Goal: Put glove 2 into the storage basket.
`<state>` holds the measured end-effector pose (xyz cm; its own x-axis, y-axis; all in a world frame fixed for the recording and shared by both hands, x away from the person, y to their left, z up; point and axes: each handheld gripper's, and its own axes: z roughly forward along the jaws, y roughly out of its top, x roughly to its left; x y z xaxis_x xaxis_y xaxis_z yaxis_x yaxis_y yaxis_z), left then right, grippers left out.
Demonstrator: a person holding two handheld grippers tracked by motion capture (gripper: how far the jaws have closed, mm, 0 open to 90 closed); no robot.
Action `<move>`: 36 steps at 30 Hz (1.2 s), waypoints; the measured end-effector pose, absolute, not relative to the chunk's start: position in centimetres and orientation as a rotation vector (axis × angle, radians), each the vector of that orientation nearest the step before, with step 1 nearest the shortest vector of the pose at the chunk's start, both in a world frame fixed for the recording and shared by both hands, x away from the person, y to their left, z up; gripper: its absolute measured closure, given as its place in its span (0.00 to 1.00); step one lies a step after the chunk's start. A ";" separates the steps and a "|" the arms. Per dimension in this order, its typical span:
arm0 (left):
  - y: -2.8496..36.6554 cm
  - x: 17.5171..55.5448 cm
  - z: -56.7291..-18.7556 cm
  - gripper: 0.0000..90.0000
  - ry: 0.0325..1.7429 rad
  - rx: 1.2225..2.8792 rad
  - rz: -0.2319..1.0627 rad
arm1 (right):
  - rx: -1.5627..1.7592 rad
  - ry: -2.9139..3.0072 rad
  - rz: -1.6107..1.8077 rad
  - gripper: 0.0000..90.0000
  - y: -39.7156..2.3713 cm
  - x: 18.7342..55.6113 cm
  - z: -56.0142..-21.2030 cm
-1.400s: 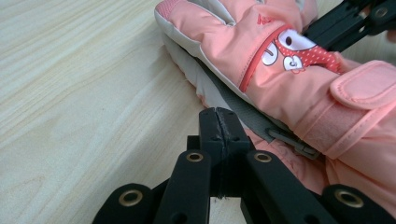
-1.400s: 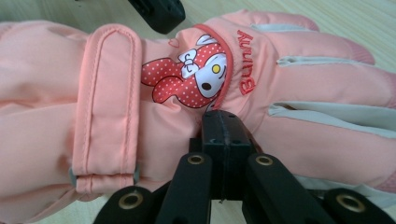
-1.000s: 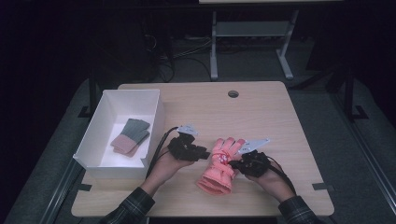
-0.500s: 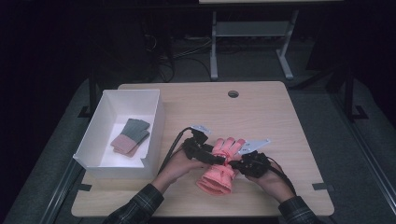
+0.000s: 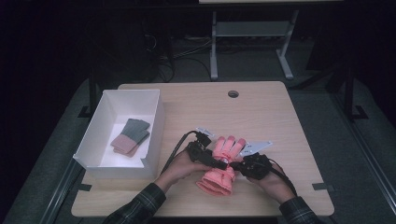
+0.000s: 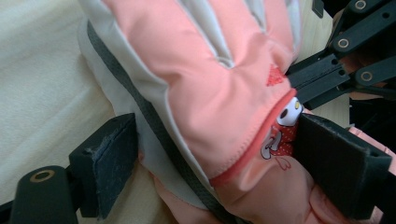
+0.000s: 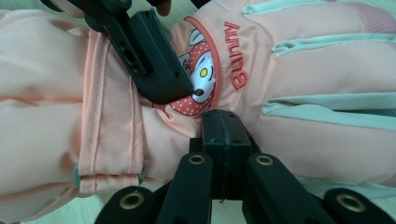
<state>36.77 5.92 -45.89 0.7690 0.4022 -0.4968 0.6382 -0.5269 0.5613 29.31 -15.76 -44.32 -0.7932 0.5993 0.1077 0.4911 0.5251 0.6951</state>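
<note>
While the pink ski glove [image 5: 219, 168] is lying palm-down on the wooden bench [image 5: 261, 112], the left gripper [image 5: 212, 160] is straddling its wrist, its jaws having just been opening and now standing wide on either side with the glove between them. The right gripper [image 5: 236, 164] is resting pressed shut against the glove's opposite edge, near the cartoon patch. A white box [image 5: 154, 116] holding folded gloves [image 5: 130, 136] is sitting well apart to the left.
</note>
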 end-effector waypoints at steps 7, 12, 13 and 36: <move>5.9 37.1 -46.4 0.16 0.760 2.193 -0.455 | 0.934 2.613 1.124 1.00 -15.8 29.3 -44.4; 5.9 37.2 -46.6 0.22 0.737 2.188 -0.483 | 0.934 2.614 1.125 1.00 -15.8 29.3 -44.5; 5.9 37.1 -46.6 0.23 0.737 2.183 -0.491 | 0.933 2.614 1.124 1.00 -15.8 29.3 -44.5; 7.0 37.6 -46.7 0.74 0.685 2.104 -0.589 | 0.915 2.605 1.183 0.99 -16.2 29.2 -44.2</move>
<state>37.57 7.03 -46.75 0.7421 0.2623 -0.6169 0.6492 -0.5103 0.5640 29.23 -16.23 -44.20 -0.8057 0.5800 0.1201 0.4720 0.5063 0.7217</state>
